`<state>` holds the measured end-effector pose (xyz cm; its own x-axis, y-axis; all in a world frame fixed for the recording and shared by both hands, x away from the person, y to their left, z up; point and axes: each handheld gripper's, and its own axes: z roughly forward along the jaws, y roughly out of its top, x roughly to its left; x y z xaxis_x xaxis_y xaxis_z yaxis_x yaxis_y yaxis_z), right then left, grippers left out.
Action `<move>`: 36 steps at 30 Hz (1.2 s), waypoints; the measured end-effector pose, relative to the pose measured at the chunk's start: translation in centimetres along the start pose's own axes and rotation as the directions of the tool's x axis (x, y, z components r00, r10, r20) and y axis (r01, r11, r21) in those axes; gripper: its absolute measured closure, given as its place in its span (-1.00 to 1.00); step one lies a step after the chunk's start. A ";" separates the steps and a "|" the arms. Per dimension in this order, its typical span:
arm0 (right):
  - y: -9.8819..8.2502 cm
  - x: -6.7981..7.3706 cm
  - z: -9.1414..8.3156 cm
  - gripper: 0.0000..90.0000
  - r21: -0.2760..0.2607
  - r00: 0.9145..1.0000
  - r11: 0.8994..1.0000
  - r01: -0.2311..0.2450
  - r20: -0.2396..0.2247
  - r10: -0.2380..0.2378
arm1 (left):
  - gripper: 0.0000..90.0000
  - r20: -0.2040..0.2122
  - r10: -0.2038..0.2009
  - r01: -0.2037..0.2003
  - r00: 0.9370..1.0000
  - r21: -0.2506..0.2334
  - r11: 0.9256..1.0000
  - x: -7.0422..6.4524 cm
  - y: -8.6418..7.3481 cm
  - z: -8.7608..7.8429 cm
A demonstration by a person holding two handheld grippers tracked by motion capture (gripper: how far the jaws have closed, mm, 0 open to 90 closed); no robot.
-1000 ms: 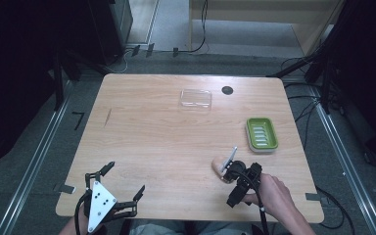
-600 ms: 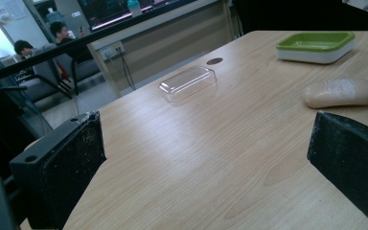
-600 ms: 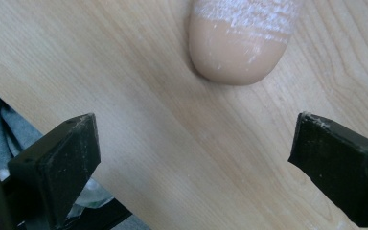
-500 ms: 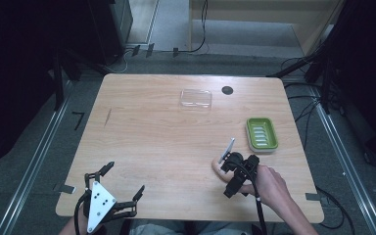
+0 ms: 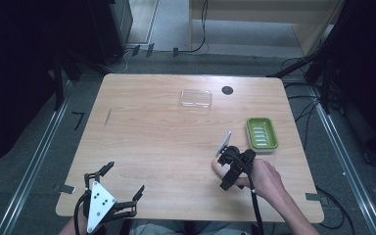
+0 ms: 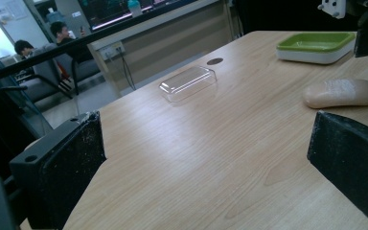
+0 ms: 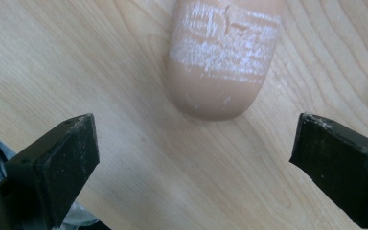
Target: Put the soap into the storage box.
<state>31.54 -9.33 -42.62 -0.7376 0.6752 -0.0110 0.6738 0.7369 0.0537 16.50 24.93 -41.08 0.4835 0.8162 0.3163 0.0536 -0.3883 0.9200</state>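
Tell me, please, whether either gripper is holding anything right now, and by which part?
Nothing is held. The right gripper is open above the soap bar; the left gripper is open over bare table.

Overhead cam fwd-down — tool cams close, low.

Bare table (image 5: 156,142) lies open between my left gripper (image 5: 111,196) and the clear lid (image 5: 196,98). Ahead of my right gripper (image 7: 191,158), only the soap bar (image 7: 223,57) blocks; the green dish (image 5: 262,133) stands just beyond.
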 end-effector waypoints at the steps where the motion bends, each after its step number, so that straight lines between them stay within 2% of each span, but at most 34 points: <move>1: 0.1 0.0 0.0 -0.94 0.003 1.000 1.000 -0.001 0.001 0.001 | -1.00 0.000 -0.001 0.001 1.000 0.000 1.000 0.0 0.0 0.0; 13: 1.3 -0.9 0.6 -0.98 -0.001 1.000 1.000 -0.022 -0.015 0.022 | -1.00 -0.001 -0.002 0.002 1.000 0.000 1.000 0.0 0.0 0.0; 22: 2.2 -1.8 1.6 -1.00 0.009 0.998 0.998 -0.058 -0.033 0.058 | -1.00 -0.001 -0.003 0.003 1.000 0.001 1.000 0.0 0.0 0.0; 36: 3.6 -2.5 3.3 -1.00 0.029 0.997 0.997 -0.068 -0.023 0.069 | -1.00 -0.001 -0.004 0.004 1.000 0.001 1.000 0.0 0.0 -0.1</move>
<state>36.00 -8.24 -45.70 -0.6903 0.7234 0.0152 0.7235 0.6899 0.0257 16.47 24.99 -41.09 0.4824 0.8180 0.3133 0.0564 -0.3859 0.9208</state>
